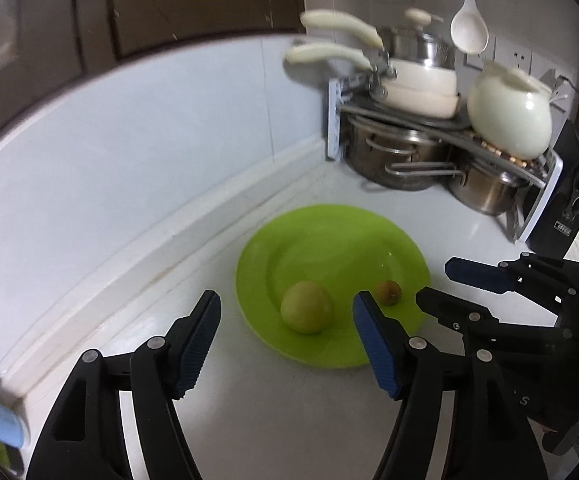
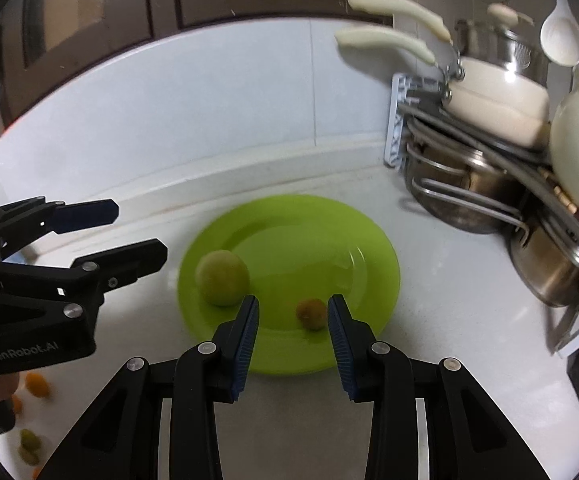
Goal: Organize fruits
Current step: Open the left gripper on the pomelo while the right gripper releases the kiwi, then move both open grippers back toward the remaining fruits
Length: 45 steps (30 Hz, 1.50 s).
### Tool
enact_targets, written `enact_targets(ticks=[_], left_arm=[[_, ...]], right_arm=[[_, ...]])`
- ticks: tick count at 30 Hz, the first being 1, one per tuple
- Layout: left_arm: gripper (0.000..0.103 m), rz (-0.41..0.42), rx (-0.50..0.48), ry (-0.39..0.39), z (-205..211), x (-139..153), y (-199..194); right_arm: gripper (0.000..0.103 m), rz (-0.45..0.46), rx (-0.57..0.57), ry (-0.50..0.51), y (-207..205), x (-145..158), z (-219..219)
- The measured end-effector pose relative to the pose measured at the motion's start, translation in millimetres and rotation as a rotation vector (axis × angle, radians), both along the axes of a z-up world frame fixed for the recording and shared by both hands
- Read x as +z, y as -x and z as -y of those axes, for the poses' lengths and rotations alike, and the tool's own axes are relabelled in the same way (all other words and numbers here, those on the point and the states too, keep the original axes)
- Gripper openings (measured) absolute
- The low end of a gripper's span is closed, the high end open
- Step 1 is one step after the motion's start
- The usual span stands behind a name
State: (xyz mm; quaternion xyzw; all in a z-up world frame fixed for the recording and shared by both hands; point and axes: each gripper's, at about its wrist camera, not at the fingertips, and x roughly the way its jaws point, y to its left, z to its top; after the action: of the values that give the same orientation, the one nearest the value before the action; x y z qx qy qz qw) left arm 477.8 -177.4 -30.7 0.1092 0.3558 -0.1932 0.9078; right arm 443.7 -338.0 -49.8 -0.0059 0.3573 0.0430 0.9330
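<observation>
A green plate [image 1: 329,240] [image 2: 313,224] lies on the white counter. On it sit a round green fruit [image 1: 306,307] [image 2: 222,277] and a small brownish fruit [image 1: 388,292] [image 2: 311,313]. My left gripper [image 1: 287,312] is open and empty, its fingers either side of the green fruit but nearer than it. My right gripper [image 2: 293,314] is open and empty, with the small fruit just beyond its fingertips. Each gripper shows in the other's view, the right gripper [image 1: 437,284] and the left gripper [image 2: 141,232].
A metal rack [image 1: 441,120] [image 2: 489,152] with steel pots, cream pans and a white jug stands at the back right. Several small orange and green fruits [image 2: 29,412] lie at the lower left. A low white backsplash ledge [image 1: 169,232] runs behind the plate.
</observation>
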Motion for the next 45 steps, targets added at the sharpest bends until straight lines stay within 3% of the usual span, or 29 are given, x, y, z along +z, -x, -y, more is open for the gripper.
enact_targets(ticks=[10,20,34,45], left_arm=[[0.075,0.057,0.072,0.053,-32.9,35.6,74.3],[0.078,0.098,0.152,0.085,-75.2,56.2,147.1],[0.078,0.119,0.209,0.100,-145.1,59.1,230.4],[0.078,0.086,0.257,0.103,-195.1,34.8,283.7]], right_arm=[[0.042,0.100,0.079,-0.015,56.6,39.8,-27.8],[0.048,0.170,0.183,-0.014,116.8,58.6,-74.4],[0.048,0.165,0.247,-0.044,187.0,55.1,-143.3],[0.048,0.144,0.258,-0.041,226.3,34.5,-185.7]])
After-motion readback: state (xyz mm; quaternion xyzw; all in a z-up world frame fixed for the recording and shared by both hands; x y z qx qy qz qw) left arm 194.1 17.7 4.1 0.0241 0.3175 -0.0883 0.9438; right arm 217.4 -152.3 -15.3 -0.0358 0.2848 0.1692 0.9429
